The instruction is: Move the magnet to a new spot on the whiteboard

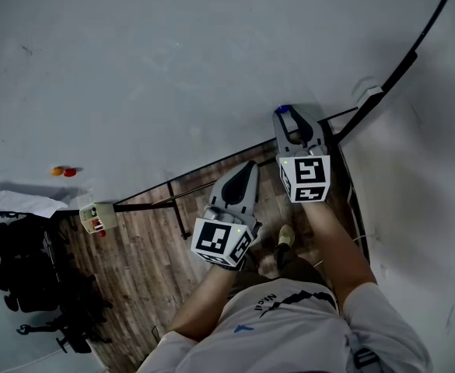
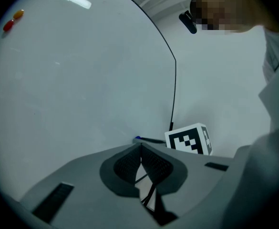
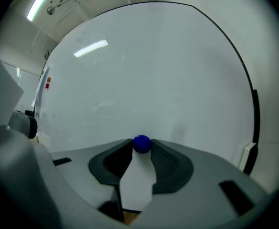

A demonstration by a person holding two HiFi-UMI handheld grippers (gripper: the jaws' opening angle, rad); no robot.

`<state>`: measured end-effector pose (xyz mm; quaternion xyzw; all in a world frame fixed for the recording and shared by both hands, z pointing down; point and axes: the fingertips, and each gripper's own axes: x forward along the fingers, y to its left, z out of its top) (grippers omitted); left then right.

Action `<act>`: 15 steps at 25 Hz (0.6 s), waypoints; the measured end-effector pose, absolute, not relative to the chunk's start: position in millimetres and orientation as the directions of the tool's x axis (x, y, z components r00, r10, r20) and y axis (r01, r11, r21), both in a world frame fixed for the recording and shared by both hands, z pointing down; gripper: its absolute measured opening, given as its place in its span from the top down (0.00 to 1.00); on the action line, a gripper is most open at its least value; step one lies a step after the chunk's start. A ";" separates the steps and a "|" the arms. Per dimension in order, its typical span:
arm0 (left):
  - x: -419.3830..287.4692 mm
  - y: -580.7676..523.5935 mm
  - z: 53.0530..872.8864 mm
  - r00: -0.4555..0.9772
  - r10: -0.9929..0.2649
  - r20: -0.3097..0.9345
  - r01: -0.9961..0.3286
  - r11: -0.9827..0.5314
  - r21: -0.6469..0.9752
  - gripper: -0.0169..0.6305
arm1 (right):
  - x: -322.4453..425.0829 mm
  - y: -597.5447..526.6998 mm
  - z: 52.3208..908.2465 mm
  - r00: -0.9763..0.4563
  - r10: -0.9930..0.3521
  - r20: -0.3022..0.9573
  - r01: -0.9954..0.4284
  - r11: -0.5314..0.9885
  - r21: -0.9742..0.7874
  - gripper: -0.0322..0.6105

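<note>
A small blue magnet sits against the whiteboard, low on its right side. My right gripper points at the board, and its two dark pads touch the magnet from either side, so it is shut on it. My left gripper hangs lower and further back from the board, its jaw tips pressed together with nothing between them. In the left gripper view the right gripper's marker cube shows just beyond the jaws.
A red magnet and an orange magnet stick to the board far to the left. The board's black stand bars cross the wooden floor. Black equipment stands at the lower left, and my feet are below the grippers.
</note>
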<state>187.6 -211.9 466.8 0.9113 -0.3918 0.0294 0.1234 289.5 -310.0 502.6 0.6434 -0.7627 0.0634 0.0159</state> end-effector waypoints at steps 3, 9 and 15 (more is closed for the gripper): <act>184.4 -212.5 466.4 0.687 -0.711 0.151 -0.726 -0.657 0.205 0.95 | 289.3 -310.0 502.6 -0.170 -0.980 0.107 -0.984 0.162 -0.074 0.75; 180.3 -209.5 469.4 0.685 -0.713 0.148 -0.727 -0.656 0.205 0.95 | 288.7 -304.7 502.9 -0.169 -0.980 0.107 -0.984 0.162 -0.075 0.75; 174.5 -206.2 469.0 0.679 -0.720 0.146 -0.733 -0.651 0.198 0.95 | 283.1 -292.5 500.6 -0.188 -0.975 0.114 -0.980 0.179 -0.088 0.75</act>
